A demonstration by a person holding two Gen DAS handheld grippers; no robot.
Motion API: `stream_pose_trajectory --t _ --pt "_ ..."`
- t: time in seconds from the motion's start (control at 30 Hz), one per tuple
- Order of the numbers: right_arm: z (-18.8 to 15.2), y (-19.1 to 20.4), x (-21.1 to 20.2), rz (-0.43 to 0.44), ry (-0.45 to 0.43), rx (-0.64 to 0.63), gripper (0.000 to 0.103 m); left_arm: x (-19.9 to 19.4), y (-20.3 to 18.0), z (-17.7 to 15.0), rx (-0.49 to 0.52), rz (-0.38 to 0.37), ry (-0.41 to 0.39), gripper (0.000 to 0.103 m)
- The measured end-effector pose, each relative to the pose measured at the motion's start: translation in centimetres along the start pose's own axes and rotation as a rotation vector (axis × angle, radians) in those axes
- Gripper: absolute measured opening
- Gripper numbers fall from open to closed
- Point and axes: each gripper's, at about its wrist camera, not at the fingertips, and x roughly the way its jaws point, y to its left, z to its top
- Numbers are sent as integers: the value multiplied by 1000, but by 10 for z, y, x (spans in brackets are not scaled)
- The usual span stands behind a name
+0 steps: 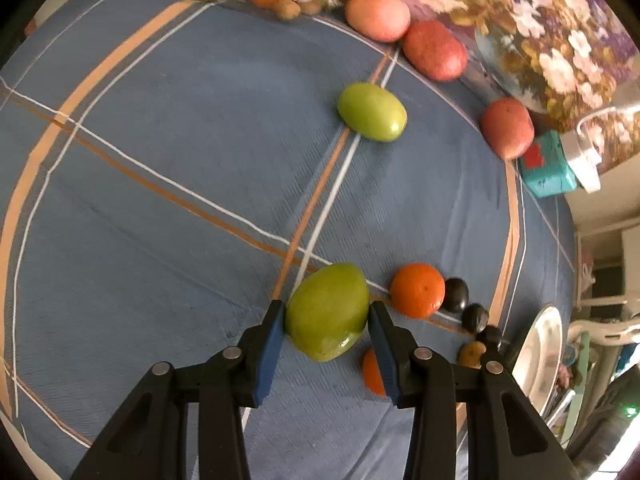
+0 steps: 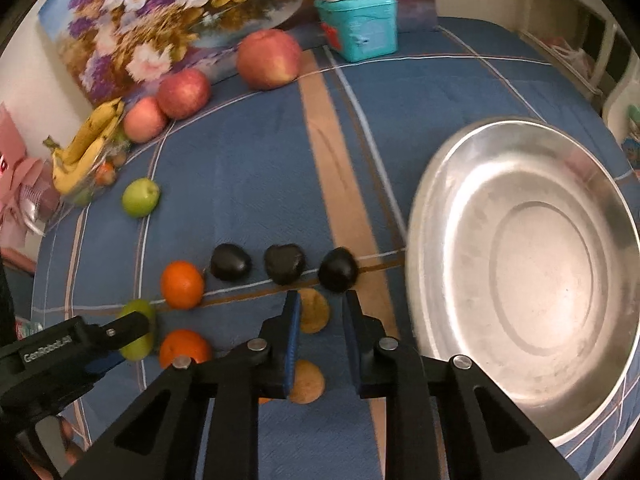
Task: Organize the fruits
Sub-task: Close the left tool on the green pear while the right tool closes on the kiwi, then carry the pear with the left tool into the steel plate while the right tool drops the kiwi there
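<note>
The green fruit [image 1: 327,312] sits between the blue pads of the left claw [image 1: 327,344], which is clamped on its two sides, low over the blue striped tabletop [image 1: 160,200]. Just beside it lie an orange [image 1: 417,290] and a second orange [image 1: 374,372], then a short row of dark plums [image 2: 231,262] and two brown fruits [image 2: 316,312]. The right claw [image 2: 322,344] hangs over those brown fruits with a narrow gap between its pads; nothing is visibly pinched, and I judge it closed empty.

The sorting looks barely begun: the metal bowl [image 2: 440,184] holds nothing, and another green fruit [image 1: 372,111], three red apples [image 1: 434,50] and the bananas [image 2: 86,140] still lie scattered at the far edge.

Only the right view shows the bowl's bare inside and the left claw from the side; only the left view shows the grip on the green fruit plainly.
</note>
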Motion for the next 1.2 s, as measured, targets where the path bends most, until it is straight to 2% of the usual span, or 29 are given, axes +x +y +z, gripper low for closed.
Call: stream_pose_trajectory --t 0.07,0.13,0.33,0.43,0.6,0.67,0.73,0.9,1.2 --pt "0 0 1 3 -1 7 32 -4 3 1 -9 -4 -4 45" --pt "-2 3 2 17 3 7 35 -5 4 3 -15 -8 -1 45" --pt "-5 8 13 -7 31 -13 35 -2 5 2 -29 -9 3 45" --pt "-4 5 20 18 46 9 35 -1 3 2 -34 -13 5 45" --pt "-1 12 23 12 36 -24 34 0 4 4 -36 -17 10 45" --pt "-3 13 22 28 31 -31 25 0 4 4 -39 -18 11 45" --pt "-3 14 19 49 33 -21 25 0 4 5 -45 -24 11 45" --pt "3 29 -2 47 -19 -57 25 -3 3 7 -50 -41 5 45" --pt "17 43 -29 18 -106 -64 25 -6 -3 9 -35 -15 -24 45"
